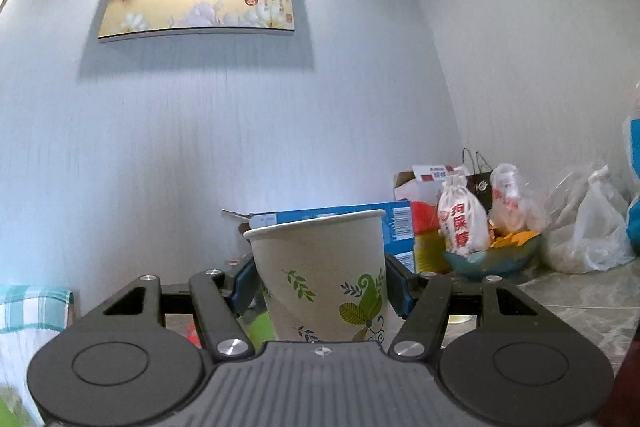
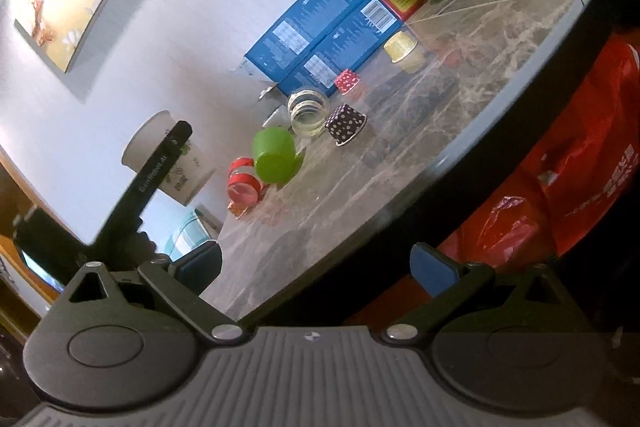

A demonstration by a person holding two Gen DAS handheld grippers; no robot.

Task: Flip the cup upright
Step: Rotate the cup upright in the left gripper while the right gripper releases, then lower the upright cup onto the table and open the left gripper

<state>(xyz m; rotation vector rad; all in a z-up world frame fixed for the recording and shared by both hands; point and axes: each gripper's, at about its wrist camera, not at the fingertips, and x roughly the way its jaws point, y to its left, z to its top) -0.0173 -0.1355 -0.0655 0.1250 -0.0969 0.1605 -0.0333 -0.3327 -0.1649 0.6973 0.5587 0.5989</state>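
Paper cup [image 1: 320, 275] with green leaf print sits rim-up, clamped between the left gripper's [image 1: 322, 285] blue fingers [image 1: 400, 291]. Right gripper [image 2: 316, 267] is spread wide, gripping nothing, marble table [image 2: 460, 75] ahead. Behind the cup, a white pouch [image 1: 462, 223] has red Chinese characters I can't quite read.

I see blue boxes [image 2: 320, 31], a green cup [image 2: 276, 159], a glass jar [image 2: 308, 111], and perhaps red tape [image 2: 244, 183] on the table [image 2: 480, 67].

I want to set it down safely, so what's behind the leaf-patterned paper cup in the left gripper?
Behind the leaf-patterned paper cup, blue barcoded cardboard boxes show above and beside its rim. Their lower parts are hidden by the cup.
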